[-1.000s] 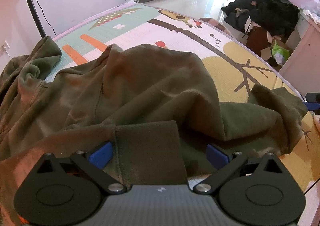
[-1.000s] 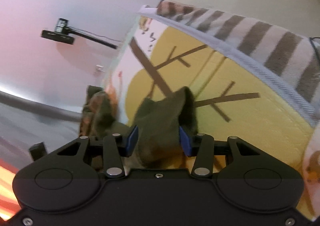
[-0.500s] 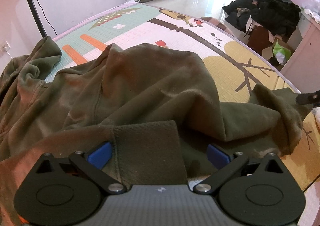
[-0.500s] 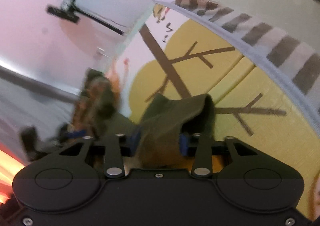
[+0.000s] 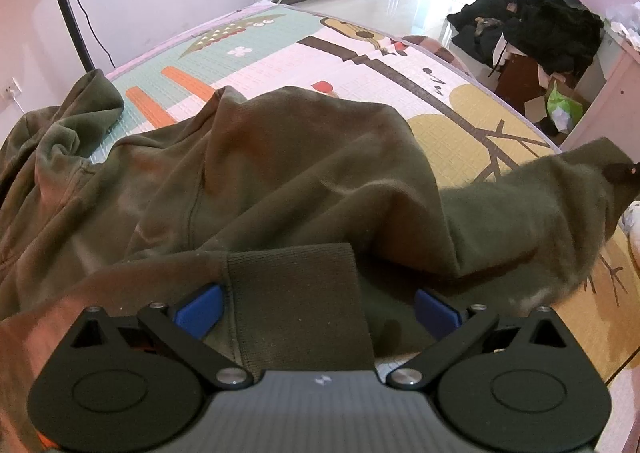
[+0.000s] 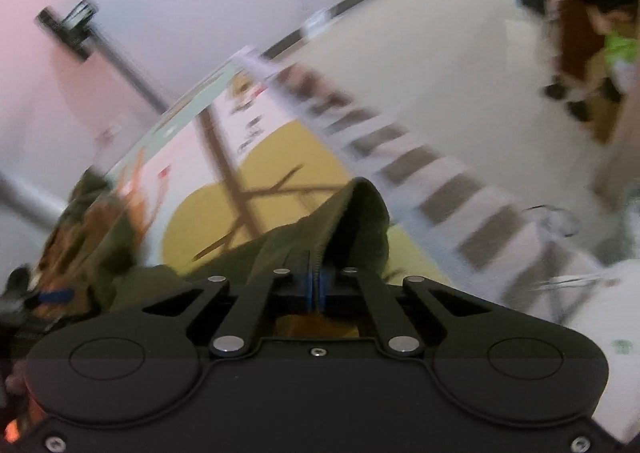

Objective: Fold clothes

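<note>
An olive-green sweatshirt (image 5: 280,173) lies rumpled on a patterned play mat (image 5: 460,121). Its ribbed cuff (image 5: 296,293) rests between the blue pads (image 5: 200,309) of my left gripper (image 5: 318,309), which stands open and wide of the cloth. In the right wrist view my right gripper (image 6: 316,287) has its jaws closing tight, pads pressed on a fold of the other sleeve's end (image 6: 356,221). That sleeve (image 5: 560,205) is raised off the mat at the right of the left wrist view, where the right gripper's tip (image 5: 620,173) shows at the edge.
Dark clothes are heaped on boxes (image 5: 532,25) beyond the mat's far right corner. A light stand (image 5: 68,13) rises at the far left by the wall. The mat's striped border (image 6: 420,173) runs beside bare floor (image 6: 460,53).
My right gripper shut on the sleeve end, rolled, and rose, lifting the sleeve off the mat. The left gripper and the cuff stayed as they were.
</note>
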